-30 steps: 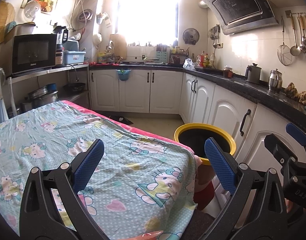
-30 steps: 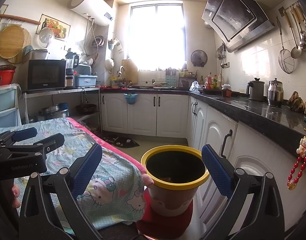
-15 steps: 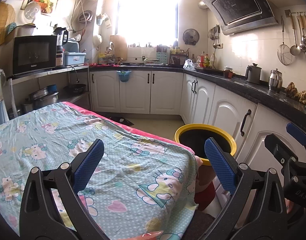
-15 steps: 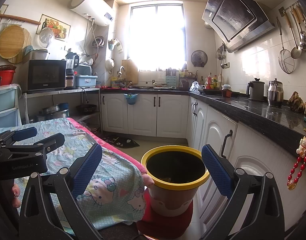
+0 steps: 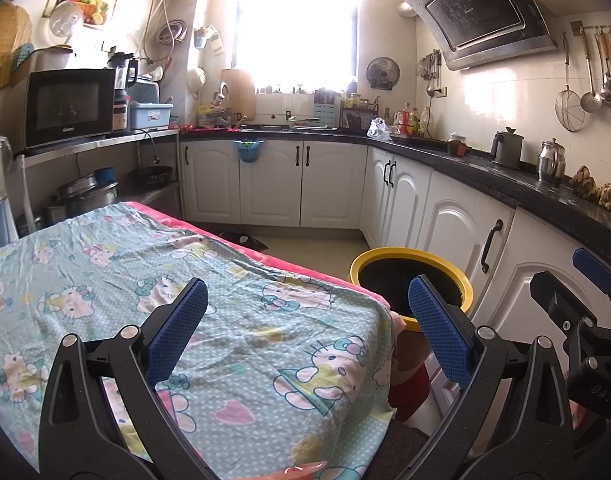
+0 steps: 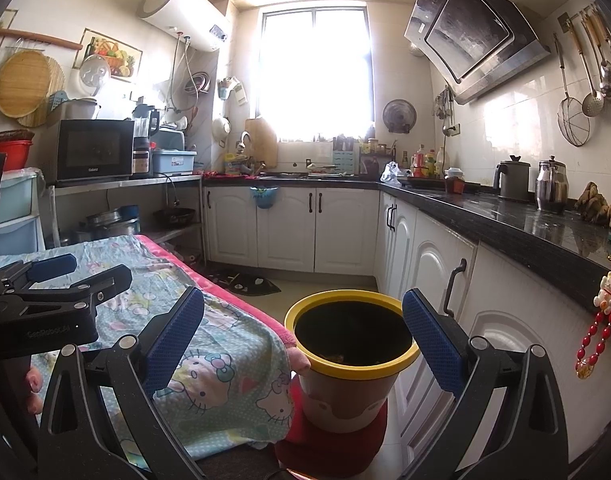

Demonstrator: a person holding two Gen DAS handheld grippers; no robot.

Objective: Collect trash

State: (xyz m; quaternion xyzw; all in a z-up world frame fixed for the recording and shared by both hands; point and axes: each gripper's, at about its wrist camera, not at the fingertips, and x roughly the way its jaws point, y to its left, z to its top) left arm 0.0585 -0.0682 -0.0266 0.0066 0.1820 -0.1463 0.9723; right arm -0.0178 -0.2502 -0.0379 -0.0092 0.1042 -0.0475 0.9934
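Kitchen, daylight from window. Left tongs (image 5: 308, 316) held level above cartoon-print cloth (image 5: 225, 320) covering desk, blue pads spread wide, nothing between them, aimed toward desk's far right corner. Right tongs (image 6: 303, 336) alongside, likewise level and spread wide, empty, framing trash bin (image 6: 347, 384). Bin stands upright on floor, just beside desk's right corner, yellow rim up, mouth open to ceiling, long axis vertical; some scraps visible inside. White cabinets (image 6: 429, 272) close behind bin. Fingertips (image 6: 33, 392) of person's hand show at lower left of right view.
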